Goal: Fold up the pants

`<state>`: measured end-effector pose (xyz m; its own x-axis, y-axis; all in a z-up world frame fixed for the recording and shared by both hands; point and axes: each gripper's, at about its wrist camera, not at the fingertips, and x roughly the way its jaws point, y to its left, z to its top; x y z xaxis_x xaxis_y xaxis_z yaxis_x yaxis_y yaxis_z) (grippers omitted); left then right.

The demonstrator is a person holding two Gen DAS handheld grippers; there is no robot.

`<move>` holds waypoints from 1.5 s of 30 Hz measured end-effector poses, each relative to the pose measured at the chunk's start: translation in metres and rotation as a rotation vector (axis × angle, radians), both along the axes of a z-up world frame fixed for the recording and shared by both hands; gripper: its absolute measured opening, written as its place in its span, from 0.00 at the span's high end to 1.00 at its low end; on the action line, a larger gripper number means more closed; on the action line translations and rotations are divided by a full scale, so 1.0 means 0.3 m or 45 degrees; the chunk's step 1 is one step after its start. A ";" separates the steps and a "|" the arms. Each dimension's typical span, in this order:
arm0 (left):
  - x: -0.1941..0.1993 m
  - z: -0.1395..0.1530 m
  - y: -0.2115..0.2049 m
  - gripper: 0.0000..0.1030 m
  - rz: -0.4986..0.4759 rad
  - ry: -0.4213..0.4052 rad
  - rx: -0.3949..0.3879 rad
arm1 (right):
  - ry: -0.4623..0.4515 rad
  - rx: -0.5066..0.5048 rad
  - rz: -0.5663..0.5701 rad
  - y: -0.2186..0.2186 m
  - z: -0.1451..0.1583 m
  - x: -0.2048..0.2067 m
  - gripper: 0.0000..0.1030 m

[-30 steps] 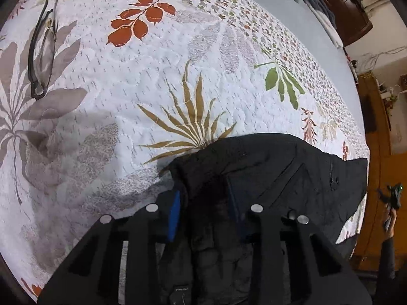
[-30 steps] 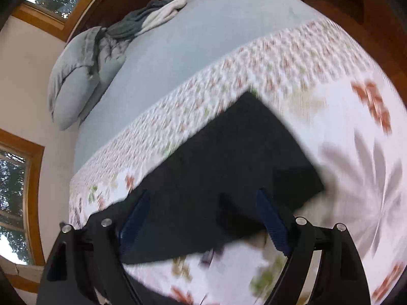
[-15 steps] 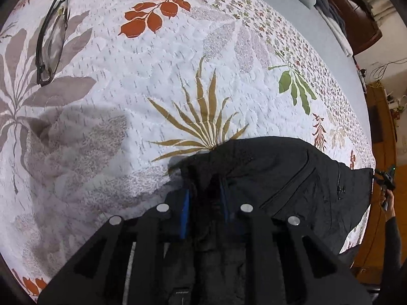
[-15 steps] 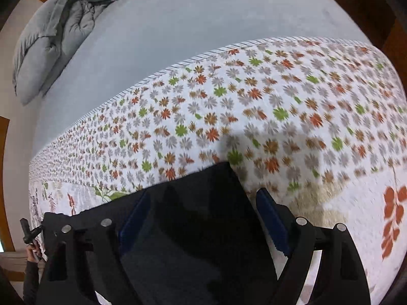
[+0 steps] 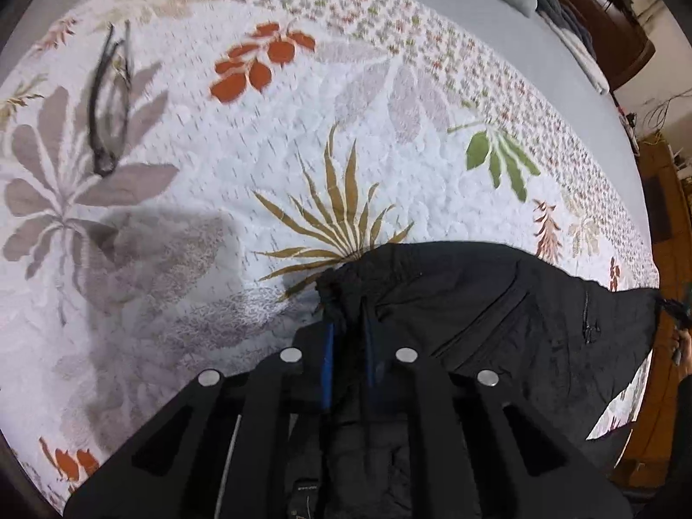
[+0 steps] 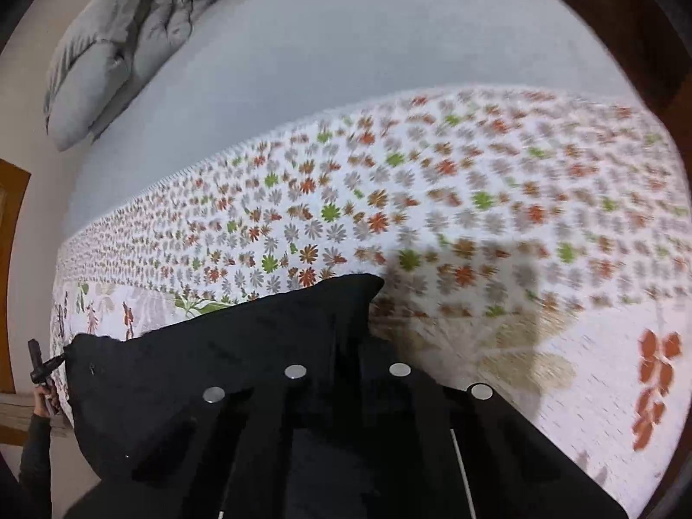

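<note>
The left gripper (image 5: pixel 348 337) is now pinching a bunched corner of the black pants (image 5: pixel 484 302), its blue-lined fingers (image 5: pixel 328 359) drawn close together on the cloth where a second ago they were standing apart around it. The right gripper (image 6: pixel 350 372) is also closing: its blue pads were showing wide apart half a second ago, and now the fingers are sitting nearly together with dark fabric over them, so it is probably clamped on the pants (image 6: pixel 242 354), though the contact itself is hidden. The pants are lying near the edge of the flowered quilt (image 5: pixel 268 164), stretched between the two grippers, with one corner (image 6: pixel 367 281) pointing up toward the plain grey sheet (image 6: pixel 367 43). A pair of glasses (image 5: pixel 108 99) is lying well apart on the quilt, to the left. Both views are blurring slightly, suggesting the hands are moving. Judgement: with both ends gripped, the setup is looking ready for lifting and carrying one edge over to make a fold; a loose right-side grip would be the risk.
</note>
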<state>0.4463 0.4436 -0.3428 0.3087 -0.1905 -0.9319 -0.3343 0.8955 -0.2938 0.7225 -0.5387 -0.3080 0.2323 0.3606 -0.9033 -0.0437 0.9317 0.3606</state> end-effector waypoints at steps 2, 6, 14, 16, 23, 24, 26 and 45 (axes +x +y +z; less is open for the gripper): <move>-0.012 0.039 0.000 0.92 0.011 -0.029 0.000 | -0.037 0.013 -0.020 -0.028 0.057 -0.047 0.94; -0.034 0.140 -0.014 0.93 0.015 -0.075 0.003 | -0.089 0.017 -0.045 -0.067 0.154 -0.128 0.94; -0.124 0.362 -0.059 0.94 0.006 -0.197 0.001 | -0.181 0.029 -0.119 -0.157 0.373 -0.327 0.97; -0.148 0.403 -0.071 0.94 -0.001 -0.219 0.001 | -0.203 0.031 -0.142 -0.180 0.420 -0.403 0.98; -0.284 0.540 -0.125 0.94 -0.036 -0.306 -0.006 | -0.282 0.089 -0.213 -0.257 0.503 -0.698 0.99; -0.311 0.562 -0.134 0.94 -0.046 -0.317 -0.002 | -0.293 0.102 -0.223 -0.265 0.513 -0.735 0.99; -0.353 0.591 -0.144 0.94 -0.055 -0.327 0.001 | -0.315 0.129 -0.243 -0.275 0.528 -0.807 0.99; -0.825 0.586 -0.150 0.94 -0.009 -0.352 -0.024 | -0.317 0.244 -0.447 -0.358 0.423 -1.464 0.99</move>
<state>0.1988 0.3985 -0.1669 0.5492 -0.2097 -0.8090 -0.2330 0.8912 -0.3892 0.2833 -0.6460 -0.1811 0.5713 0.3760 -0.7295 0.1552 0.8233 0.5459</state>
